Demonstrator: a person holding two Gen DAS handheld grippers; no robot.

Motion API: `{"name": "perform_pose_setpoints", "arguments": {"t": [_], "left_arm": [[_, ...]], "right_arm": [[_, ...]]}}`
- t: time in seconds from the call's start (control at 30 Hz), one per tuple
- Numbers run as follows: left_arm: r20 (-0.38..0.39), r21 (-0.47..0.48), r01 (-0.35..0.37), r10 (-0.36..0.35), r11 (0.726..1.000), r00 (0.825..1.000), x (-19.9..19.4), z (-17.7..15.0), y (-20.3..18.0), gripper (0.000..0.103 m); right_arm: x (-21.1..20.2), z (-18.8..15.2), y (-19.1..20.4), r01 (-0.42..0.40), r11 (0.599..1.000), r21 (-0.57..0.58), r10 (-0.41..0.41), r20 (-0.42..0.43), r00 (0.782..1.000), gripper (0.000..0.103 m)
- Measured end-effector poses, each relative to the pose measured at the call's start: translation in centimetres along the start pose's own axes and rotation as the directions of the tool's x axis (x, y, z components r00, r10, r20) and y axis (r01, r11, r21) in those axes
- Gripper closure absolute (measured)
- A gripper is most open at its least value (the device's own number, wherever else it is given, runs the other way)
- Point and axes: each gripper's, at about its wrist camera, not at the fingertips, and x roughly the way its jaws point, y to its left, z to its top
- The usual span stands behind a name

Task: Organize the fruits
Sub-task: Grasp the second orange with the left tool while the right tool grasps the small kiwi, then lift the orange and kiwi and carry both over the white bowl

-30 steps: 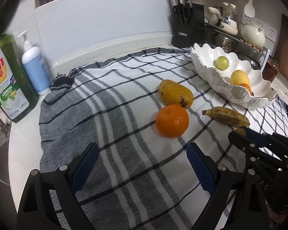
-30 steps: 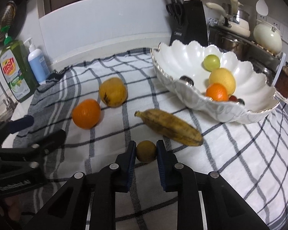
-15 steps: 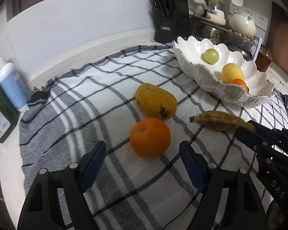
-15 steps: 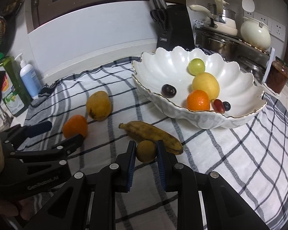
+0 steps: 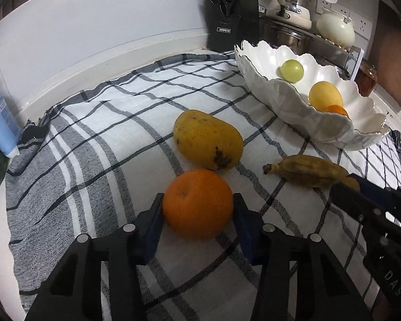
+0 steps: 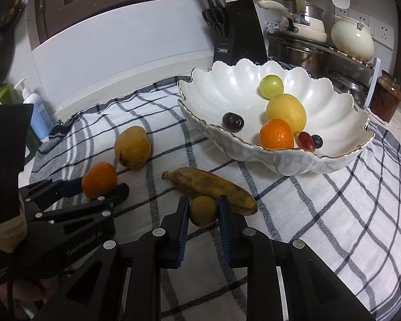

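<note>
L tool (image 5: 197,208) was closing w/ the orange (image 5: 197,203) betw. its jaws, on the checked cloth (image 5: 99,144). R tool (image 6: 202,211) pinched a small brown fruit (image 6: 203,211), just beside the banana (image 6: 211,187); bowl (image 6: 294,160) further right.

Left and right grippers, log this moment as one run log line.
left gripper: closing around orange | right gripper: shut on small brown fruit | mango, banana: on cloth | bowl: part filled

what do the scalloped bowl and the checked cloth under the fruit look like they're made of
Scalloped bowl: probably glazed ceramic or porcelain; glossy white, with soft highlights and a thin gold line along the wavy rim. Checked cloth: woven fabric, likely cotton, matte; the weave texture, wrinkles and a bunched edge show.
</note>
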Motion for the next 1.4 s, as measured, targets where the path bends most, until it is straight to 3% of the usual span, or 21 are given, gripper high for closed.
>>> {"name": "perform_pose_setpoints", "arguments": {"t": [0.3,0.77,1.4], "left_arm": [[0.005,0.008,-0.009,0.009,1.000,1.000,-0.8,-0.3,-0.3,0.058],[0.041,0.032,-0.026,0.025,0.999,0.999,-4.6,-0.2,-2.6,0.058],[0.138,0.108,0.039,-0.054,0.993,0.989,-8.4,4.7,-8.7,0.058]], "right_arm": [[-0.5,-0.5,-0.1,-0.018,1.000,0.009,0.018,0.006,1.000,0.080],[-4.2,-0.1,-2.0,-0.039,0.998,0.041,0.036,0.082,0.996,0.080],[-8.8,3.0,-8.1,0.038,0.994,0.101,-0.056,0.184,0.981,0.080]]}}
